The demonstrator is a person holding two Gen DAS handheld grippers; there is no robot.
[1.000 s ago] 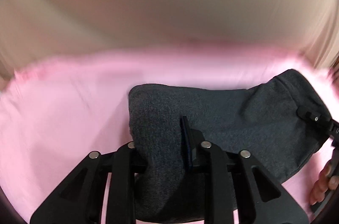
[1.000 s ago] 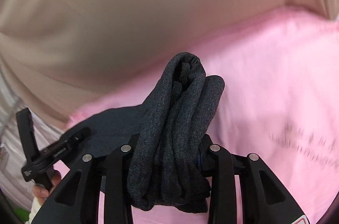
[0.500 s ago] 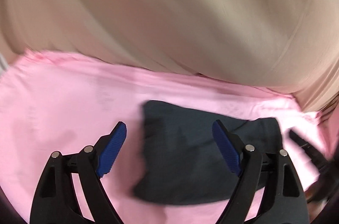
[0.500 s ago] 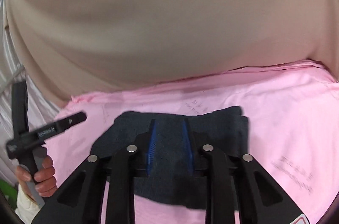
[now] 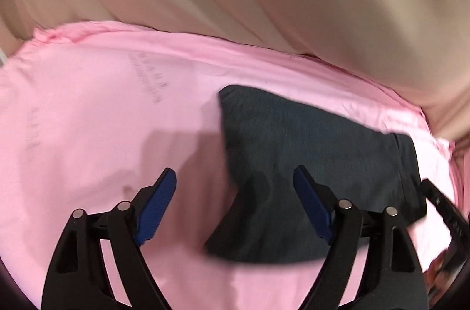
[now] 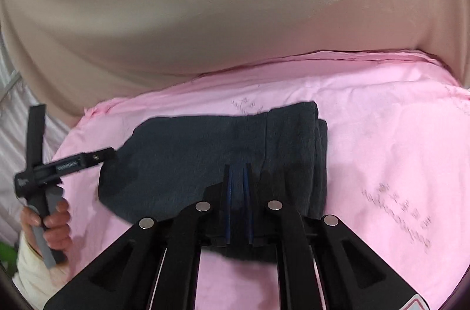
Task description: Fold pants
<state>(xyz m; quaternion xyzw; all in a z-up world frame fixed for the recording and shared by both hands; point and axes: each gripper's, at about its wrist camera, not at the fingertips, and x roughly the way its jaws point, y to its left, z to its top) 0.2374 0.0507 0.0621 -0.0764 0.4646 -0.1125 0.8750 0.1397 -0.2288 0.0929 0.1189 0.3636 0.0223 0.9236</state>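
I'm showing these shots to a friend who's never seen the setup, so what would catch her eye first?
Probably the dark grey folded pants, lying as a compact bundle in the middle of the bright pink sheet. Next, the left gripper, its blue pads spread wide just above the bundle's left edge, and the right gripper, nearly closed over the bundle's near edge.

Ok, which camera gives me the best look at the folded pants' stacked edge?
Right wrist view: the pants lie whole on the pink sheet, layered edge visible at right. In the left wrist view they are blurred and partly behind the left gripper.
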